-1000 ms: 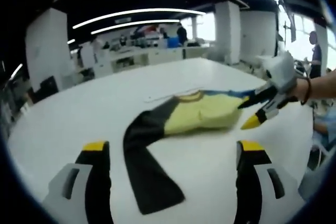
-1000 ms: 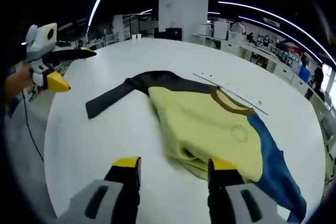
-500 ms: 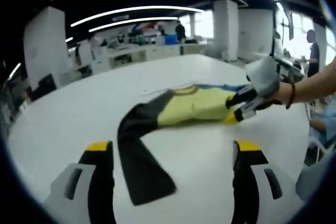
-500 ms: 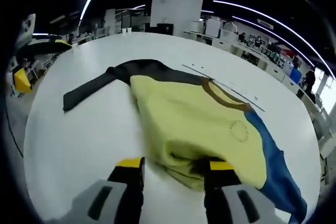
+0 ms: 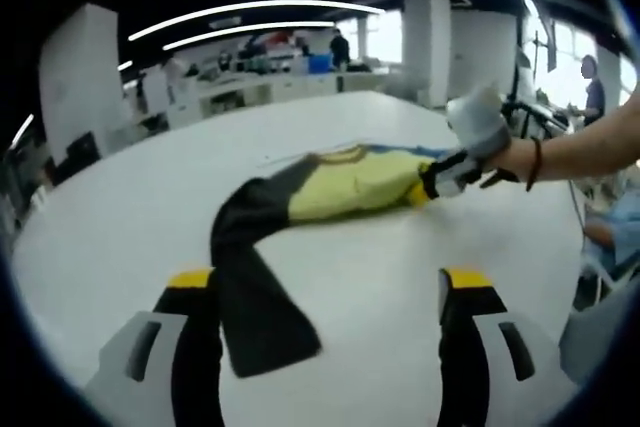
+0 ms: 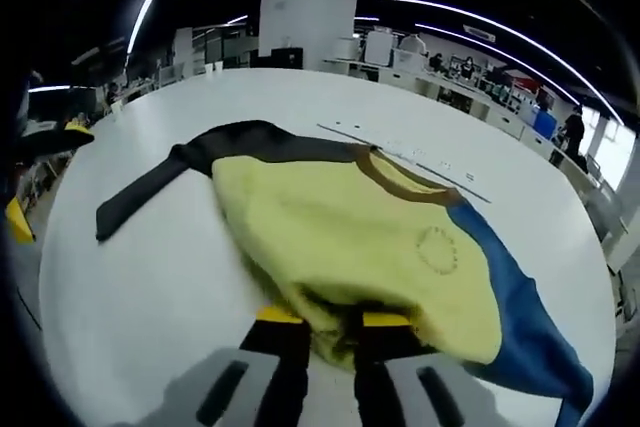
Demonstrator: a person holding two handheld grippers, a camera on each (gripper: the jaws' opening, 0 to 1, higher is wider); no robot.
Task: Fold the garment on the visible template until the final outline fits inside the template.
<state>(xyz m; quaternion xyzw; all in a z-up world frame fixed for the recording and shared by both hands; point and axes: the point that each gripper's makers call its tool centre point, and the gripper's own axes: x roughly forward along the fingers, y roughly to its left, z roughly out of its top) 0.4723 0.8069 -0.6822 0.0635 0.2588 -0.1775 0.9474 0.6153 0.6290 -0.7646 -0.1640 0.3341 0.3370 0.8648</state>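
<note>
Open-plan hall: large white counter; dark ceiling with long curved light strips; square white pillars; rows of white desks with equipment; bright windows on one side; people standing far off

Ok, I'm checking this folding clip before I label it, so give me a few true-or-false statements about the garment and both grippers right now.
1. The right gripper is shut on the garment's yellow hem. True.
2. The left gripper is gripping the black sleeve. False: its jaws stand wide apart, with the sleeve lying between them.
3. The garment lies on a white table. True.
4. Both sleeves are black. False: one is blue.
</note>
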